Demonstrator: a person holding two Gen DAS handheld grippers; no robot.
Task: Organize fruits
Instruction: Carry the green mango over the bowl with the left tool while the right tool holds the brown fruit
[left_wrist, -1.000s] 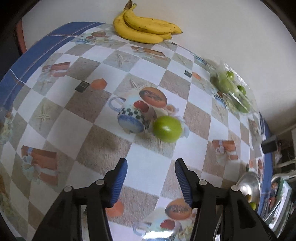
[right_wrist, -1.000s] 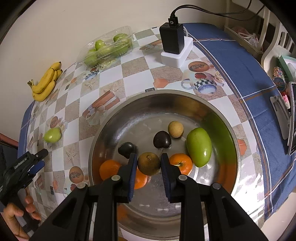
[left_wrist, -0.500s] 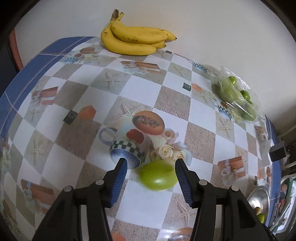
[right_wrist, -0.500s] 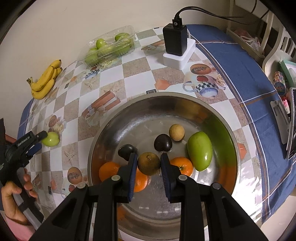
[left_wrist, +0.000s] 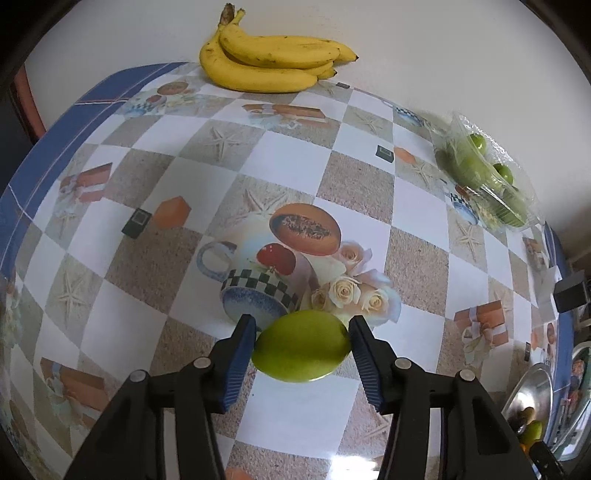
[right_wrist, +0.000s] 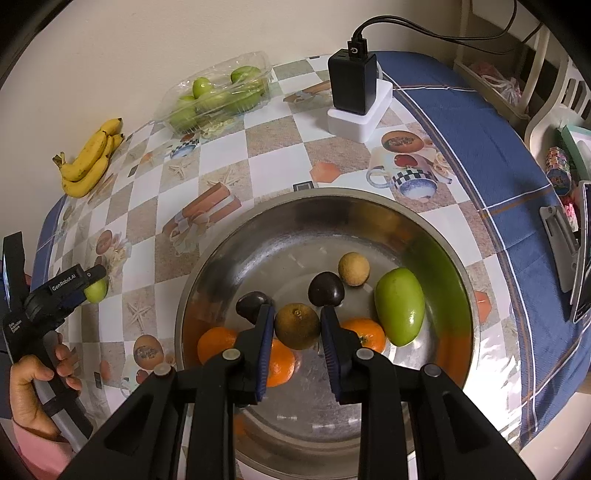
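**Two grippers at the fruit: green fruit on the counter, brown fruit over the bowl**

The round green fruit (left_wrist: 301, 347) lies on the checked cloth of the counter (left_wrist: 288, 158), toward its left edge, just below a printed cup-and-roses motif. The left gripper (left_wrist: 301, 349) points steeply down at it, one blue-padded finger on each side. The fingers (left_wrist: 242, 354) are closing around the fruit; the left pad sits against its skin, while a thin gap seems to remain at the right pad. Seen from the right wrist, a hand (right_wrist: 33, 387) grips the handle of this gripper from below, with a pink sleeve at the wrist.

The right gripper (right_wrist: 297, 332) also points steeply down, above the steel bowl (right_wrist: 207, 266) that stands at the near edge of the counter. Its fingers pinch a round brown fruit (right_wrist: 297, 325) firmly between the pads. Beneath and around it in the bowl lie three oranges (right_wrist: 364, 334), two dark plum-like fruits (right_wrist: 327, 289), a small tan fruit (right_wrist: 354, 268) and a large green mango (right_wrist: 399, 311) against the right wall.

Along the far edge of the counter, beside the wall, a bunch of bananas (left_wrist: 273, 61) rests at the left corner. A clear plastic clamshell of small green fruits (right_wrist: 218, 94) lies farther right along the same edge. A black charger on a white block (right_wrist: 356, 98), with its cable running off to the right, stands where the checked cloth meets its blue border.
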